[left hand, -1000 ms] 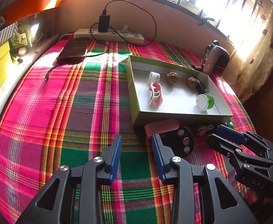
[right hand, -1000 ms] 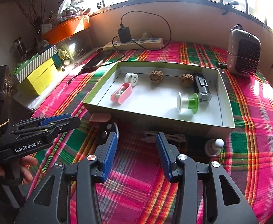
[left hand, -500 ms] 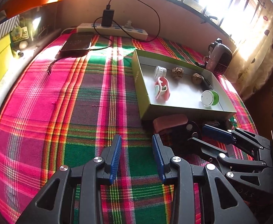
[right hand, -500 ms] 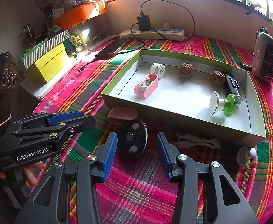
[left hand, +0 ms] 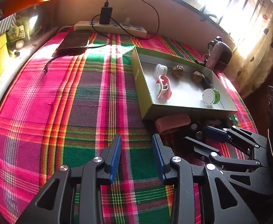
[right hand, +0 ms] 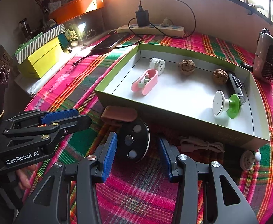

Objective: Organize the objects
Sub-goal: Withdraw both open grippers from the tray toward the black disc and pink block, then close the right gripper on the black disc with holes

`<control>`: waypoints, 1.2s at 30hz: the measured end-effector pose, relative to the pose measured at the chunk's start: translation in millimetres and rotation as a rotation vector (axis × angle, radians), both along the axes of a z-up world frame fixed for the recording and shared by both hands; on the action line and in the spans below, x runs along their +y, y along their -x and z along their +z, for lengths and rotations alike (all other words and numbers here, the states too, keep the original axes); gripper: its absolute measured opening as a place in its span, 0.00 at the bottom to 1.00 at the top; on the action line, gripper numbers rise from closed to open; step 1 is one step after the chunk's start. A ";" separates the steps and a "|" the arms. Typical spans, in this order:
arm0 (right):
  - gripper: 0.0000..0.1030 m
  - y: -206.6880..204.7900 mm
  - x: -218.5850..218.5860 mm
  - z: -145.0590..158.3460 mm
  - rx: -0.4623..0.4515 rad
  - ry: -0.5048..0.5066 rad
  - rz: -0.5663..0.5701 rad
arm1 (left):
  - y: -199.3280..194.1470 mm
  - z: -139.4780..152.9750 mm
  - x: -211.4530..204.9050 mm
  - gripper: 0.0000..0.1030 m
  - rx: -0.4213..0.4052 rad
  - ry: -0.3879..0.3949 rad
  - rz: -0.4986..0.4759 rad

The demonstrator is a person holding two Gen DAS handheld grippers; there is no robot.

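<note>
Flat black round disc with three pale studs (right hand: 133, 143) lies on the plaid cloth against the green tray's near wall (right hand: 173, 119), partly under a brown leather pouch (right hand: 120, 114); dead ahead of the right gripper (right hand: 136, 156), jaws part-open and empty; left gripper (left hand: 136, 156), likewise gaping, sits farther off.

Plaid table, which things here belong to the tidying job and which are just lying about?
Job: green box; black disc; brown case; white cable; white knob.

Lying about: power strip; phone; yellow box; small heater.
</note>
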State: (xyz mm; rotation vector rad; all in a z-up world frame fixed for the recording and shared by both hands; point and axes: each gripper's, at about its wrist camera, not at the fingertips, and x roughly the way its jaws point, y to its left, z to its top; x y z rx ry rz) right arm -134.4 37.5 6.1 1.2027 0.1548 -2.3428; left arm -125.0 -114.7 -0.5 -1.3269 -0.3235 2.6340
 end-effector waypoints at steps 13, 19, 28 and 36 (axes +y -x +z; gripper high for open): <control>0.32 -1.4 6.2 0.4 0.001 0.027 -0.006 | 4.9 0.3 5.2 0.31 0.001 0.008 -0.022; 0.28 -4.6 11.9 3.2 0.012 0.024 -0.012 | 9.8 4.6 9.8 0.31 0.022 -0.016 -0.050; 0.27 -9.2 26.5 3.3 0.015 0.022 -0.032 | 14.5 6.3 27.5 0.31 0.040 0.002 -0.112; 0.27 -10.5 40.5 6.4 0.017 0.034 -0.060 | 12.1 7.5 39.5 0.31 0.042 -0.006 -0.156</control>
